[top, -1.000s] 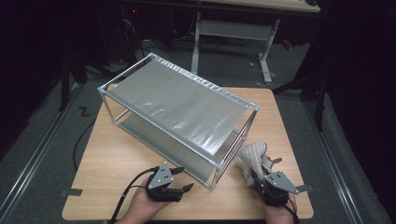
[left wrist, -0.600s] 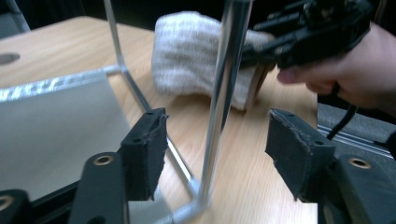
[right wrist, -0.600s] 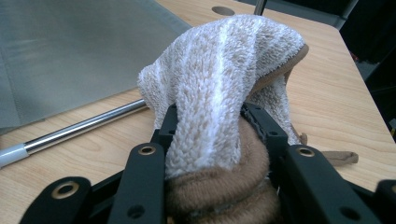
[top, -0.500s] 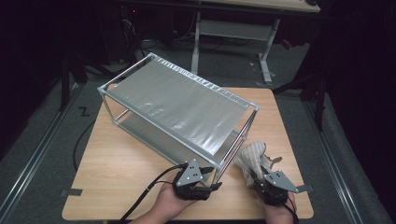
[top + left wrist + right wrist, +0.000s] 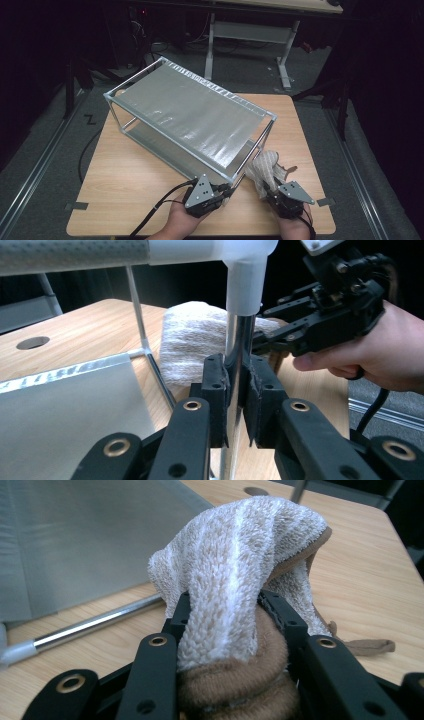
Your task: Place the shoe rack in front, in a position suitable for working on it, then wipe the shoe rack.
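Towel bunched at table's near right, just beside rack corner — clamped in right gripper. Left gripper jaws just closed, now pinching rack's corner post. Risk: thin smooth post slips between pads — rack twists or skids when towel wipes against it.

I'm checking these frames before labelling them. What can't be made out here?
- Towel: its held end, hidden between the right gripper jaws, right gripper view.
- Rack post: foot cut off by bottom edge, left gripper view.
- Rack's lower shelf: mostly covered by the top shelf, high view.
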### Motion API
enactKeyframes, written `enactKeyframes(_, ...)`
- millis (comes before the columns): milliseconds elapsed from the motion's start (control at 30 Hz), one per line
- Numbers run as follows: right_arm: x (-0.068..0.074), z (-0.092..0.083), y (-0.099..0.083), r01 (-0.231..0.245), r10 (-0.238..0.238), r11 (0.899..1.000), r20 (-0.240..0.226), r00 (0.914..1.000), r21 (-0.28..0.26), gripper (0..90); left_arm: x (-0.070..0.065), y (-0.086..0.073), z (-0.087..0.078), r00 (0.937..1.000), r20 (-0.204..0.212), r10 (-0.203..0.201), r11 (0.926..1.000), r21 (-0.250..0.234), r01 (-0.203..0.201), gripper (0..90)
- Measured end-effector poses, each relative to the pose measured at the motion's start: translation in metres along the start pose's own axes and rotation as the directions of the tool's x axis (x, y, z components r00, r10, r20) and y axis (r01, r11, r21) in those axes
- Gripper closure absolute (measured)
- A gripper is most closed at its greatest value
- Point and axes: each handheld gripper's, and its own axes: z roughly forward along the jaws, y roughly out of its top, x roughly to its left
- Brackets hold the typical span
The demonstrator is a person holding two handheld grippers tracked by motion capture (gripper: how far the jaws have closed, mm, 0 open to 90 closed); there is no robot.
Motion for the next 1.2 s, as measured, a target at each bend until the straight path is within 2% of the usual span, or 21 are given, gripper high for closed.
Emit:
enactKeyframes(133,0.008,0.009,0.012,0.006,-0.006,1.0,-0.02,0.9998,-0.014,63.9,0.0,-0.003,-0.009,1.0,0.007,0.006,1.0,-0.002,-0.006,80.4)
enactKeyframes(200,0.012,0.019,0.023,0.008,-0.008,1.0,-0.041,0.9991,-0.019,64.0,0.002,-0.004,-0.014,0.9996,0.027,0.0,1.0,0.0,0.0,80.5)
enactKeyframes(233,0.015,0.027,0.029,0.024,-0.024,1.0,-0.054,0.9982,-0.013,64.1,0.002,-0.004,-0.017,0.9996,0.028,0.0,1.0,0.001,0.0,80.4)
enactKeyframes(300,0.017,0.044,0.037,0.045,-0.044,0.999,-0.063,0.9971,0.013,64.3,0.002,-0.005,-0.021,0.9996,0.027,-0.003,1.0,0.003,0.003,80.5)
enactKeyframes(367,0.016,0.066,0.042,0.041,-0.036,0.997,-0.07,0.9969,0.07,64.3,0.002,-0.006,-0.024,0.9997,0.025,0.0,1.0,0.002,0.0,80.5)
enactKeyframes(433,0.017,0.087,0.041,0.058,-0.049,0.988,-0.064,0.9968,0.142,64.3,0.002,-0.007,-0.027,0.9997,0.024,0.002,1.0,0.003,-0.002,80.6)
enactKeyframes(533,0.016,0.1,0.035,0.069,-0.06,0.977,-0.051,0.9969,0.204,64.5,0.002,-0.008,-0.03,0.9998,0.022,0.003,1.0,0.002,-0.003,80.6)
enactKeyframes(633,0.013,0.102,0.032,0.055,-0.041,0.973,-0.069,0.9968,0.222,64.9,0.002,-0.009,-0.032,0.9997,0.021,0.012,0.9999,0.0,-0.012,80.6)
enactKeyframes(933,0.019,0.095,0.028,0.077,-0.061,0.972,-0.076,0.9952,0.223,65.6,0.005,-0.012,-0.045,0.9998,0.005,0.02,0.9998,0.003,-0.02,80.6)
enactKeyframes(1033,0.021,0.09,0.026,0.079,-0.063,0.972,-0.08,0.9948,0.219,65.8,0.008,-0.014,-0.051,0.9999,-0.011,0.009,1.0,-0.001,-0.009,80.7)
enactKeyframes(1133,0.025,0.086,0.02,0.12,-0.105,0.964,-0.076,0.9916,0.239,66.2,0.012,-0.016,-0.058,0.9997,-0.023,-0.005,1.0,0.0,0.005,80.8)
enactKeyframes(1200,0.026,0.082,0.015,0.109,-0.094,0.967,-0.078,0.9925,0.23,66.0,0.013,-0.017,-0.061,0.9997,-0.024,-0.007,1.0,0.0,0.007,80.8)
